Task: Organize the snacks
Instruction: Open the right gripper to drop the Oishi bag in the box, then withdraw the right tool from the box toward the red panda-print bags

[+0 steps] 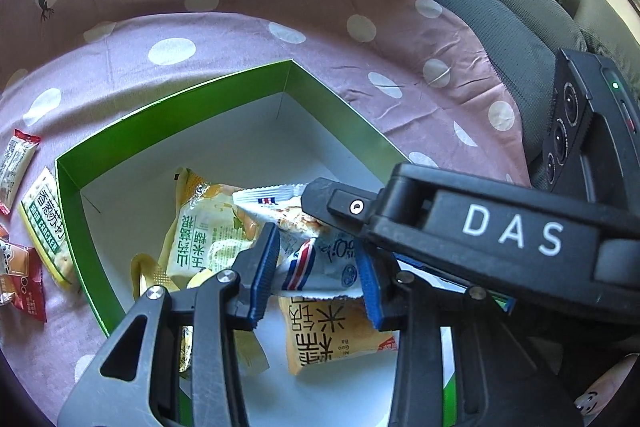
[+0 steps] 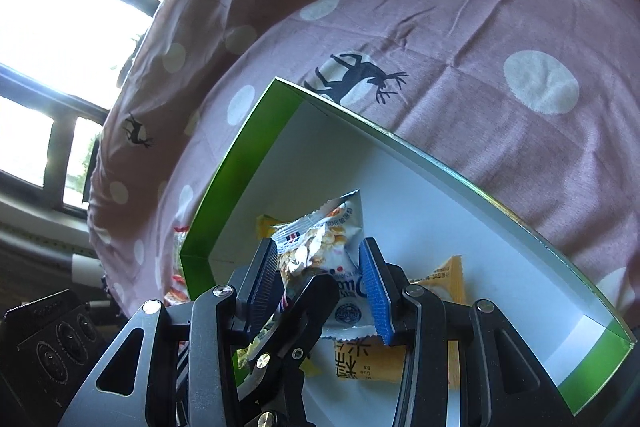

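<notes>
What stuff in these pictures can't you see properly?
- White packet: in both views the fingers of the two grippers cover its sides, so its full label can't be read.
- Yellow packets: partly under the white packet and the grippers; how many lie in the box is unclear.
- Red packets: cut off by the left view's edge.
- Window: glare in the right view washes out what is outside.

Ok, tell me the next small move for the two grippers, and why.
Probably open both and let go. The left gripper and right gripper are both shut on one crinkled white-and-blue foil snack packet, already above the green-walled white cardboard box among yellow packets.
</notes>
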Motion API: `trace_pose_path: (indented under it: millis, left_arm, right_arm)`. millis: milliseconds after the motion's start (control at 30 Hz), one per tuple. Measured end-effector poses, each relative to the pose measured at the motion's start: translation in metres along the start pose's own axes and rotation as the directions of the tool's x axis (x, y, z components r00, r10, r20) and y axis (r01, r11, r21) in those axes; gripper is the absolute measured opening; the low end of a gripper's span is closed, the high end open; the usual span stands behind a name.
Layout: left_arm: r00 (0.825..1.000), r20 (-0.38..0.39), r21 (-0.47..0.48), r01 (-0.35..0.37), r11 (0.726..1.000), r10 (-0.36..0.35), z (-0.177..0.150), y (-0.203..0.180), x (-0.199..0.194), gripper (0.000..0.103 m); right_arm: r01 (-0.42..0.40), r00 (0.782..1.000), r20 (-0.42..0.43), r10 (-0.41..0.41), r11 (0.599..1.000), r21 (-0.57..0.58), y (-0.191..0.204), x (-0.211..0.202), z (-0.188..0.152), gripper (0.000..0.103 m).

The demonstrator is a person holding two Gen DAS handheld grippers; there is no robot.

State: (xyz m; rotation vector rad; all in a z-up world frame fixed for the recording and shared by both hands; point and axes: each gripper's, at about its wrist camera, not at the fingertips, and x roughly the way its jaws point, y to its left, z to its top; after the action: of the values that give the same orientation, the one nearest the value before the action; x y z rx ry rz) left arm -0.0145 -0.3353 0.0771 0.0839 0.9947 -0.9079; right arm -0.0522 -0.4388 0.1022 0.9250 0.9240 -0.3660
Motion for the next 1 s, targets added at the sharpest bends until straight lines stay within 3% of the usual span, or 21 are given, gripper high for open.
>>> trace_pose_path:
  millis: [233,400,467,600,700,800,900,1000]
  left_arm:
    - [1.000,-0.002,-0.014,-0.005,1.000,0.005,-0.001,0.004,-0.007,0.045]
    - [0.998,0.057,-0.029,-0.006,1.000,0.007,-0.005,0.012,-0.034,0.060]
    - [0.995,0.097,-0.036,-0.016,0.999,0.019,-0.010,0.017,-0.051,0.067]
    - [0.986,0.157,-0.088,-0.047,0.995,0.060,-0.024,0.039,-0.087,0.079]
    - [0.979,0.169,-0.148,-0.089,0.985,0.114,-0.036,0.061,-0.111,0.080]
    - [0.959,0.192,-0.211,-0.169,0.963,0.211,-0.049,0.084,-0.133,0.089]
    - [0.923,0.205,-0.277,-0.264,0.924,0.325,-0.068,0.108,-0.151,0.090]
    - [0.902,0.190,-0.338,-0.311,0.888,0.388,-0.086,0.134,-0.161,0.090]
  right_arm:
    - [0.037,0.999,0.018,-0.037,0.999,0.009,-0.002,-0.005,0.000,0.046]
    - [0.073,0.994,0.086,-0.072,0.997,-0.008,0.002,-0.016,0.000,0.056]
    - [0.095,0.988,0.120,-0.092,0.995,-0.020,0.006,-0.021,-0.001,0.065]
    - [0.107,0.980,0.175,-0.096,0.993,-0.052,0.018,-0.029,-0.004,0.074]
    - [0.095,0.977,0.199,-0.077,0.992,-0.082,0.029,-0.031,-0.008,0.080]
    - [0.102,0.971,0.229,-0.073,0.988,-0.119,0.043,-0.033,-0.013,0.084]
    - [0.114,0.963,0.260,-0.065,0.978,-0.177,0.062,-0.034,-0.021,0.088]
    - [0.124,0.960,0.276,-0.053,0.962,-0.245,0.083,-0.032,-0.031,0.090]
